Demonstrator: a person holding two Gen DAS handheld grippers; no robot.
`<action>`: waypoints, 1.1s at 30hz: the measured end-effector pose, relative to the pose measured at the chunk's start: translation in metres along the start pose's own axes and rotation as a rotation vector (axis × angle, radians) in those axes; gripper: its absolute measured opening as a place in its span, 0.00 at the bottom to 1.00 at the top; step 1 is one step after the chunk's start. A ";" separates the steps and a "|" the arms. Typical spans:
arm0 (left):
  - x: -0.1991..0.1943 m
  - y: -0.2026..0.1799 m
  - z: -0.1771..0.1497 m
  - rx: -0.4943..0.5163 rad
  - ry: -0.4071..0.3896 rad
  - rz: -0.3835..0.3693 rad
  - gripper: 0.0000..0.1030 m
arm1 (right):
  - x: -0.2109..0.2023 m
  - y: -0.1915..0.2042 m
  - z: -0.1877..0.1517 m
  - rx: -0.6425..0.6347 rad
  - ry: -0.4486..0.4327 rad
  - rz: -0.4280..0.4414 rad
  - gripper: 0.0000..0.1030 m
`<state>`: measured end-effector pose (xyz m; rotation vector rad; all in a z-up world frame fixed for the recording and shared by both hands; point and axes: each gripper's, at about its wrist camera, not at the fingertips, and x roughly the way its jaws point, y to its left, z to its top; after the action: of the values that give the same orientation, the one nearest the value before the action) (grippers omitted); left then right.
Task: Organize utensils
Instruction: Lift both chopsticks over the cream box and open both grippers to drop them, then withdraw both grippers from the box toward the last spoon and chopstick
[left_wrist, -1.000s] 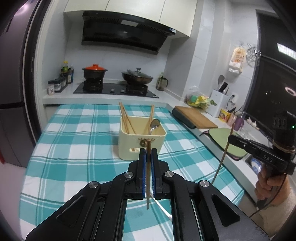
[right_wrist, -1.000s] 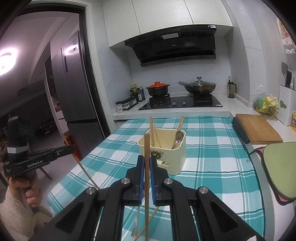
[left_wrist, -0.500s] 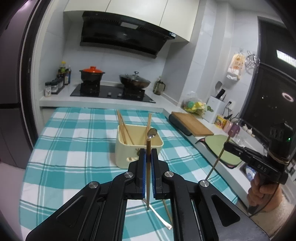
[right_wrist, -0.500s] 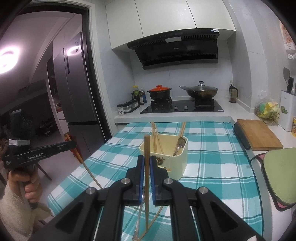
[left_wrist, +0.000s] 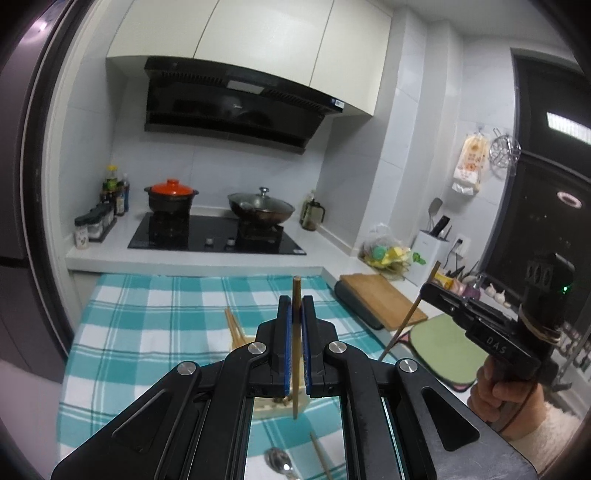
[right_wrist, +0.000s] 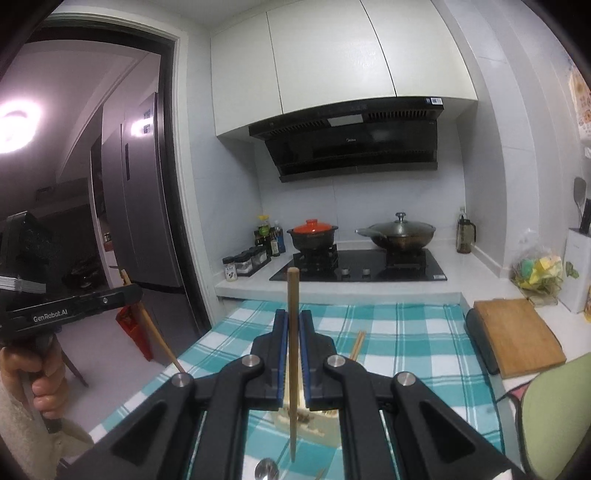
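My own black frames hid most of the cream holder (left_wrist: 273, 408); I saw only slivers of it between my fingers, standing on the checked tablecloth (left_wrist: 147, 325) below both grippers. Two chopsticks in the holder (left_wrist: 233, 326) poked up to the left of my left gripper (left_wrist: 294, 314), and one more tip showed in the right view. How much else the holder held I could not tell. My left gripper was closed narrow on an upright chopstick (left_wrist: 295, 295), its lower end hanging above the cloth. My right gripper (right_wrist: 293, 328) pinched a second chopstick (right_wrist: 292, 295) the same way. Near the bottom edge a spoon (left_wrist: 279, 461) and a loose chopstick (left_wrist: 320, 456) lay on the cloth, cut off by the frame.
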<state>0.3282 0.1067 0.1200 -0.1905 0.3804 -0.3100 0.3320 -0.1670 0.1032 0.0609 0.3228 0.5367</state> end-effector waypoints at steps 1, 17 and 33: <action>0.009 0.001 0.007 0.003 -0.001 0.006 0.03 | 0.006 -0.001 0.007 -0.004 -0.011 -0.003 0.06; 0.199 0.045 -0.019 -0.040 0.320 0.078 0.03 | 0.187 -0.038 -0.014 0.033 0.261 -0.007 0.06; 0.165 0.045 -0.042 -0.010 0.361 0.142 0.72 | 0.183 -0.045 -0.028 0.083 0.370 0.013 0.24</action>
<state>0.4688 0.0893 0.0163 -0.1161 0.7493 -0.2010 0.4933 -0.1130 0.0183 0.0439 0.7058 0.5463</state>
